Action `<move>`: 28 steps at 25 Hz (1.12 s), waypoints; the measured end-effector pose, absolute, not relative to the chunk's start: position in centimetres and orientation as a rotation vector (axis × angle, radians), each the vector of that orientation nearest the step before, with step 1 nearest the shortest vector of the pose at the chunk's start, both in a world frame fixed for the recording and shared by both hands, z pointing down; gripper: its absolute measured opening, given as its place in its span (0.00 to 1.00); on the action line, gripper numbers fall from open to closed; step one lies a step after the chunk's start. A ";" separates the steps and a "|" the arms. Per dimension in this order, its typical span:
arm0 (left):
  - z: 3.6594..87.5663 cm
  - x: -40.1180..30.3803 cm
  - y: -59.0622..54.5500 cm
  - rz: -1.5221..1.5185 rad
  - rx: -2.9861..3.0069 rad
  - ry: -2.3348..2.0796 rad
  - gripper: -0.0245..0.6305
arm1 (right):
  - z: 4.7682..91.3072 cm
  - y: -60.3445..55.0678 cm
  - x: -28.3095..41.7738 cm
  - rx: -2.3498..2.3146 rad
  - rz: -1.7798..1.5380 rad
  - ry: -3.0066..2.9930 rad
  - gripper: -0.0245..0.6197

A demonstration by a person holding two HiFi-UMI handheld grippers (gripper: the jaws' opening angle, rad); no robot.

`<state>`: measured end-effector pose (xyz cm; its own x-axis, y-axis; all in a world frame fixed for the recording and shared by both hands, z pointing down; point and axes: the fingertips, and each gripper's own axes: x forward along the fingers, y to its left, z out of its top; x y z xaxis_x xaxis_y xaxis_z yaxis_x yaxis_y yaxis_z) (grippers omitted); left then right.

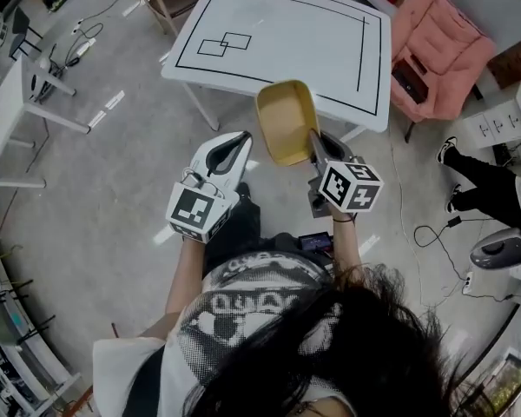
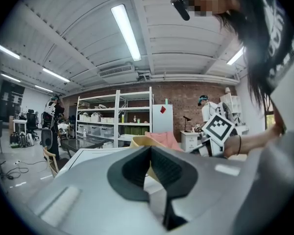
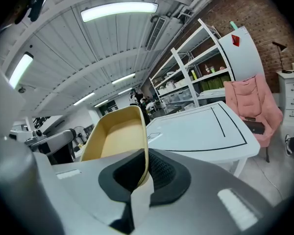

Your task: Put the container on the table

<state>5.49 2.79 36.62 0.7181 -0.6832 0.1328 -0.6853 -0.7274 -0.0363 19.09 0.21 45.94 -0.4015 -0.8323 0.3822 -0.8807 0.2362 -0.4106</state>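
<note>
Right claw (image 3: 146, 173) on container (image 3: 112, 136) rim; container fwd of claw, near table (image 3: 196, 126) edge.

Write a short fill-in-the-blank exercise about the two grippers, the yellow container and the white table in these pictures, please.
1. The yellow oval plastic container has nothing in it: it is ____.
2. The right gripper is shut on its rim, while the left gripper, jaws together, holds ____.
3. The container is not yet on the white rectangular table, which bears ____ lines.
4. Beside the table stands a ____ padded chair.

Missing words: empty; nothing; black; pink.
</note>
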 end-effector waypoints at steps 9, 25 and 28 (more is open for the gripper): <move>36.5 -0.8 -8.5 0.195 2.917 -1.076 0.04 | 45.6 -10.2 13.0 1.716 0.883 -2.338 0.07; 37.9 -5.5 -15.2 0.163 2.899 -1.004 0.04 | 47.0 -16.7 8.5 1.712 0.874 -2.247 0.07; 38.0 -6.1 -16.0 0.158 2.886 -1.026 0.04 | 47.2 -18.3 8.2 1.692 0.864 -2.250 0.07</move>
